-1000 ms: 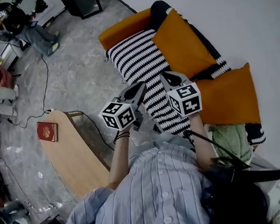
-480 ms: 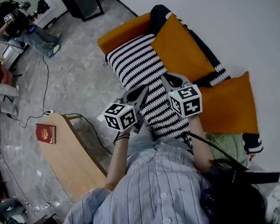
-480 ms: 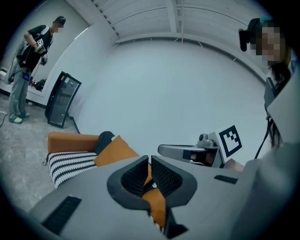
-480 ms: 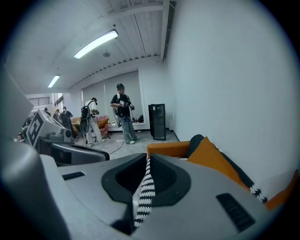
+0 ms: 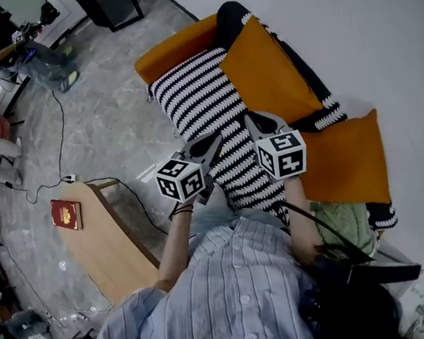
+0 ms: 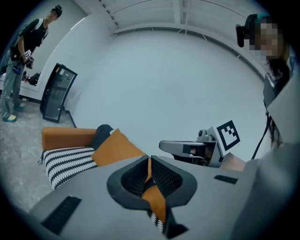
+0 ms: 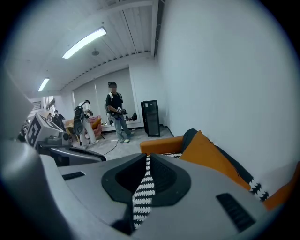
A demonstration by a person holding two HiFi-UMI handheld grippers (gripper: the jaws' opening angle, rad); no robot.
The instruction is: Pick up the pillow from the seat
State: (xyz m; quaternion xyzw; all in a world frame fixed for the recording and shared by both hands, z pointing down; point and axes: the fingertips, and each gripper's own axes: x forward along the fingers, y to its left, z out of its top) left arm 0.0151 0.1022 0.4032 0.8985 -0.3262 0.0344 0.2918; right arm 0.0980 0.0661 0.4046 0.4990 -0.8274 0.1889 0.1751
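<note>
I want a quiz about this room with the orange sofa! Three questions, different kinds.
1. True or false: the red book lies on the sofa.
2. How many orange pillows are on the sofa? A one, B two, C four.
3. Fill in: the left tool and the right tool are both ____ (open or shut).
Key: 1 false, it lies on the wooden table; 2 B; 3 shut.

Head view looks steeply down over the person (image 5: 230,289) onto the sofa (image 5: 199,103). Both gripper views face across it, sharing the orange pillow (image 5: 266,68).
</note>
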